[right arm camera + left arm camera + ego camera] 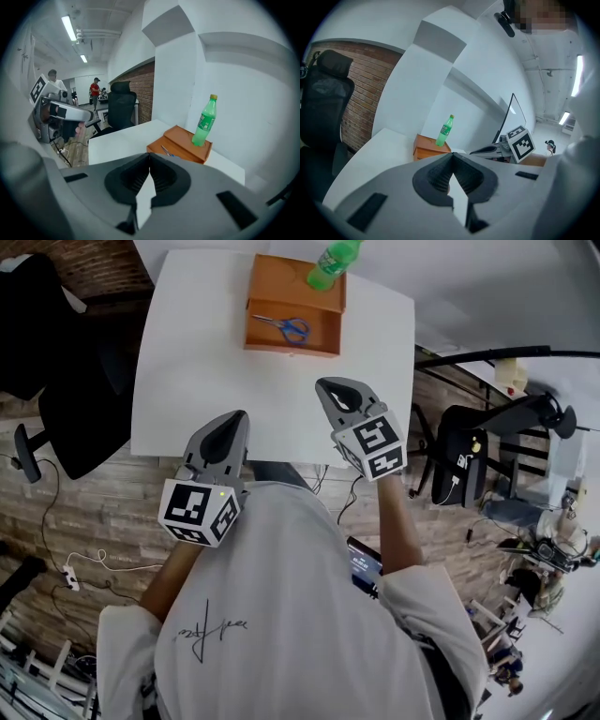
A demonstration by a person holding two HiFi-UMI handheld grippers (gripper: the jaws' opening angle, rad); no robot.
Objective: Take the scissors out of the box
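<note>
An orange wooden box (292,306) stands at the far side of the white table (187,381). Scissors (283,328) with blue handles lie in its open front tray. A green bottle (333,263) stands on the box's raised back part. My left gripper (236,416) hovers at the table's near edge, shut and empty. My right gripper (326,383) is a little farther in over the table, also shut with nothing in it. The right gripper view shows the box (180,143), the scissors (168,151) and the bottle (204,121) ahead of the closed jaws.
A black office chair (66,381) stands left of the table, and another chair (464,460) is at the right. Cables (84,563) lie on the brick-patterned floor. People (95,90) stand far back in the room.
</note>
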